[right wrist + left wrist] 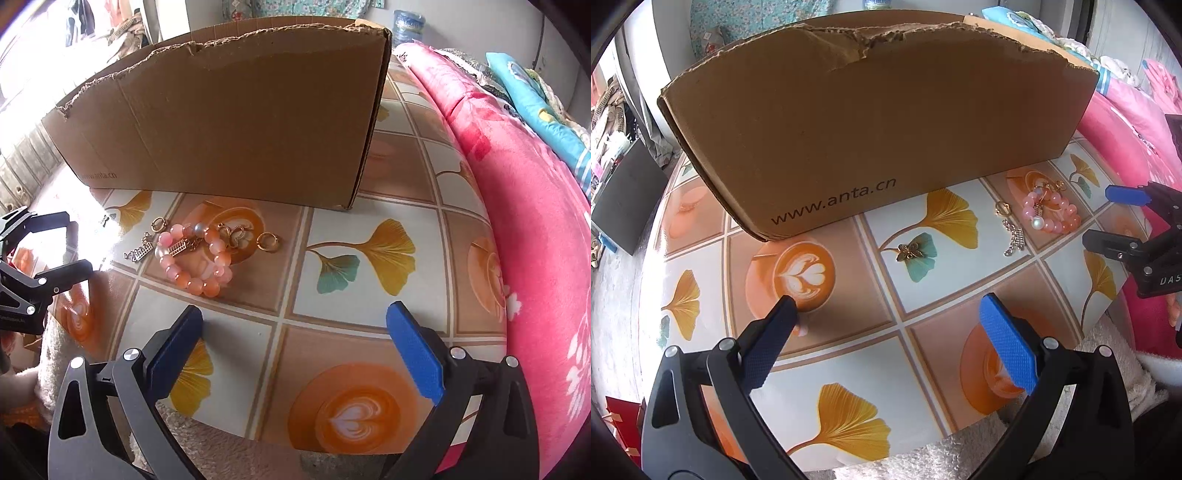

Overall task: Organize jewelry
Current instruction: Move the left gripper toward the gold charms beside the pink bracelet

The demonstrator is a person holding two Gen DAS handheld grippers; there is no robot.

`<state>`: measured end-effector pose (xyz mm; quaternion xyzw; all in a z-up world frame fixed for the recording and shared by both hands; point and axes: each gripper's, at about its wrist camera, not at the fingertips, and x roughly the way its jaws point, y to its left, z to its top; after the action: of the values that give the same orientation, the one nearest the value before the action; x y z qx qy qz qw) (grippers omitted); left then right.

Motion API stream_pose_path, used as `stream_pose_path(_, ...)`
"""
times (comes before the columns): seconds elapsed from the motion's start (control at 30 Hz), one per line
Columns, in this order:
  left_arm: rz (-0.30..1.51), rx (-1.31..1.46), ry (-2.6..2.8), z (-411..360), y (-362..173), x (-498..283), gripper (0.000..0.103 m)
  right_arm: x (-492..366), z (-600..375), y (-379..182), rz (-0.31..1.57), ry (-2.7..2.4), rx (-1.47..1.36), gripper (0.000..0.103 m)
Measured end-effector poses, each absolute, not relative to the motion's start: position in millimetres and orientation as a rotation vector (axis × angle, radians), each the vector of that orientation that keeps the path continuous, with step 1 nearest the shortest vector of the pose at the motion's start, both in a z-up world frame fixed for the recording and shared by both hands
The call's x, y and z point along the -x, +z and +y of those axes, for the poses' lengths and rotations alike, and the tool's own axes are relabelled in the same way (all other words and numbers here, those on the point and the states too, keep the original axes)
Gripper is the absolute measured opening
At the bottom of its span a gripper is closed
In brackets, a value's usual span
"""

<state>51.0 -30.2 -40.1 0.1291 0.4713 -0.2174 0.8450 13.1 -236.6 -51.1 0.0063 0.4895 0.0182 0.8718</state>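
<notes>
- A torn-edged corrugated cardboard box (879, 122) is standing at the back of the glossy, tile-patterned table (369, 295), likely waiting to receive the pieces.
- The left gripper (897, 332) and right gripper (295, 347) are both hovering over the tabletop with jaws gaping wide, gripping nothing, seemingly readying for a pick.
- A pink beaded bracelet (195, 258) is lying in front of the box, smooth and round, tangled with small charms.
- A gold ring (267, 242) is sitting just beside it.
- A gold flower-shaped charm (911, 253) is lying apart.

box (871, 122) interior hidden, tiny charms (236, 232) (tangled) unclear
</notes>
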Motion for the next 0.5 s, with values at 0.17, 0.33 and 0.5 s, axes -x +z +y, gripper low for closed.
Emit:
stream_pose_path(0.17, 0.985, -0.261, -0.444, -26, -39, -47, 0.096, -12, -237, -52, 1.000, 0.024, -0.019, 0.097)
stream_pose_path(0.33, 0.959, -0.251, -0.440, -21, -41, -38, 0.096, -14, -235, -51, 1.004, 0.007, -0.026, 0.097)
stream_pose_path(0.5, 0.940, -0.249, -0.471, -13, -40, -29, 0.090, -15, -233, -51, 0.998, 0.014, -0.027, 0.097)
